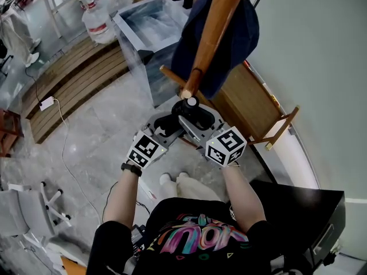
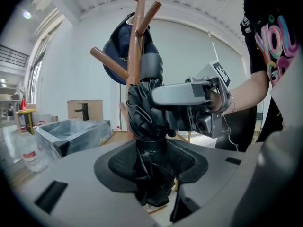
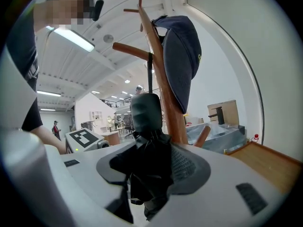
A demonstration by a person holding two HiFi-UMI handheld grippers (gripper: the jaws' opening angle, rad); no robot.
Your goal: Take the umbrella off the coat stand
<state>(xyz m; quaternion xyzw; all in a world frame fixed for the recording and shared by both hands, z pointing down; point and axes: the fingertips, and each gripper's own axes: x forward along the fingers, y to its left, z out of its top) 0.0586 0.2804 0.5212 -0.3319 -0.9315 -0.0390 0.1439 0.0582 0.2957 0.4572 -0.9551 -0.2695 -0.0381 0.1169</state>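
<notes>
A folded black umbrella (image 2: 147,126) hangs upright against the wooden coat stand (image 1: 212,33), its strap looped over a peg. From the left, my left gripper (image 2: 151,162) is shut on the lower canopy folds, which fill the space between its pads. My right gripper (image 3: 151,167) comes from the opposite side and is shut on the same umbrella (image 3: 149,150) a little higher; its grey handle (image 3: 146,111) rises above the jaws. In the head view both grippers (image 1: 172,128) (image 1: 198,122) meet under the umbrella's handle top (image 1: 191,103). A navy cap (image 3: 182,60) hangs on an upper peg.
A plastic-wrapped grey sink (image 1: 149,22) and water bottles (image 1: 97,22) stand behind the stand. A wooden folding frame (image 1: 252,105) leans at the white wall on the right. Wooden slats (image 1: 74,79) lie on the floor at left, and a black cabinet (image 1: 304,211) is at lower right.
</notes>
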